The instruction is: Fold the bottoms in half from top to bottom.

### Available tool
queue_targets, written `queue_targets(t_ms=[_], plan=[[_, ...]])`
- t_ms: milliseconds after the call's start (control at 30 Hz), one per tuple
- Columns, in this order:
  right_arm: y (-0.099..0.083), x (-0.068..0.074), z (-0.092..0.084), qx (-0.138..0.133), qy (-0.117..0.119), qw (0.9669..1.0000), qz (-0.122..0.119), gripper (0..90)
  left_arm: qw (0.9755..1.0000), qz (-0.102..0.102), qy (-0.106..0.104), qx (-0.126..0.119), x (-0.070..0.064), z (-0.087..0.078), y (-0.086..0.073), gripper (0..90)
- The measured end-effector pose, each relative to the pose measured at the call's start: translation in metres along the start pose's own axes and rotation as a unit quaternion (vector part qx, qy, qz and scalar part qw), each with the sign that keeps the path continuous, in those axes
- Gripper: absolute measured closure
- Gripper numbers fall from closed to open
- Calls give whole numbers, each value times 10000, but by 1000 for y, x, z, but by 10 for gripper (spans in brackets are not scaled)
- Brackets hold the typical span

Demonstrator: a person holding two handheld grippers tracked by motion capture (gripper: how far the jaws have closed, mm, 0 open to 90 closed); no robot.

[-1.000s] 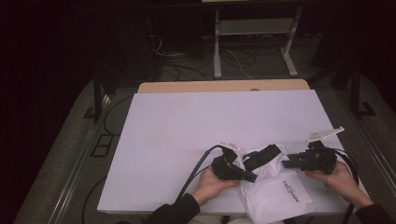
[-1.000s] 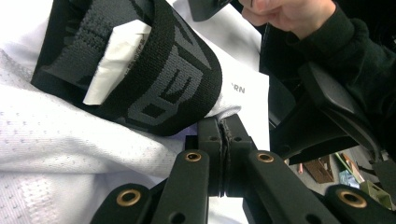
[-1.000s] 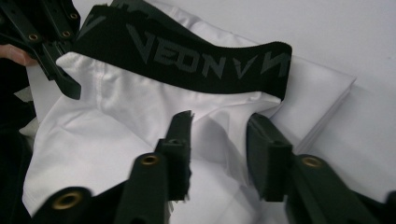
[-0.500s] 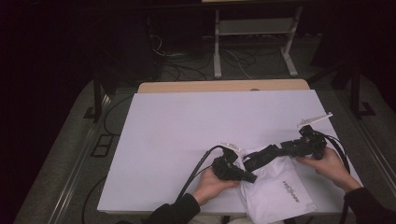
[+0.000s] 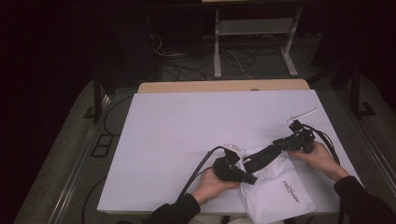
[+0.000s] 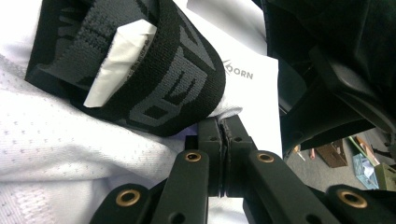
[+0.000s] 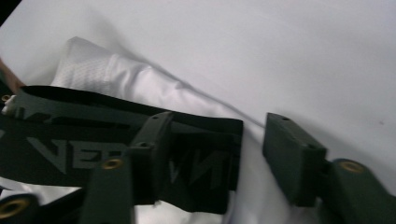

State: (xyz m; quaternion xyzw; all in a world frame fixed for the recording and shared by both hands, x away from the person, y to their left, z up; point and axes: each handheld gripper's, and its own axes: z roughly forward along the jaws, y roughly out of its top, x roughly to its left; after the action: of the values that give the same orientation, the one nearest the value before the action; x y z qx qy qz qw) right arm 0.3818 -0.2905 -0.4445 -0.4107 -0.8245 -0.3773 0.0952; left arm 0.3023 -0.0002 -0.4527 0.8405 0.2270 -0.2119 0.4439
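The left hand-held gripper has its jaws closed together on the white mesh garment, which lies at the counter's near edge, toward 5 o'clock. The right hand-held gripper has jaws part open, just closing, with the end of the garment's black elastic waistband between them; contact cannot be told.

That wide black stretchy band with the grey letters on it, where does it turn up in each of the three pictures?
High view: the black band runs slantwise across the white garment, between the two hands.
Left gripper view: it loops across the upper left, above the shut tongs.
Right gripper view: it crosses the lower left, its end between the tongs' jaws.
Shared landmark: the white garment beneath it.
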Motion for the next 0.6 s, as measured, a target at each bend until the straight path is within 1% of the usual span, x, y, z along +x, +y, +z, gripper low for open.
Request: queue_targets(t_ms=[33,67,100,200,267,400,433,500,567,600], plan=[[0,2,1,9,26,10000,-57,497,10000,19,6,11,0,0,0,876],[0,3,1,8,33,10000,-90,515,10000,24,10,13,0,0,0,875],[0,5,1,26,13,9999,-126,533,10000,31,10,18,0,1,0,875],[1,9,0,-29,-44,9996,-282,641,9999,73,49,50,0,2,0,873],[1,11,-1,-111,-45,9993,-344,688,9999,101,57,66,0,2,0,871],[0,14,-4,-162,-33,9990,-422,790,9999,113,64,65,-1,2,0,862],[0,15,-5,-167,-25,9989,-439,802,9999,127,70,75,-1,2,0,849],[0,17,-8,-184,28,9986,-498,815,9996,214,100,134,-3,2,1,778],[-2,18,-11,-231,102,9984,-498,819,9992,325,103,229,-7,1,2,677],[-2,19,-13,-234,146,9984,-488,820,9989,365,147,267,-9,2,3,642]])
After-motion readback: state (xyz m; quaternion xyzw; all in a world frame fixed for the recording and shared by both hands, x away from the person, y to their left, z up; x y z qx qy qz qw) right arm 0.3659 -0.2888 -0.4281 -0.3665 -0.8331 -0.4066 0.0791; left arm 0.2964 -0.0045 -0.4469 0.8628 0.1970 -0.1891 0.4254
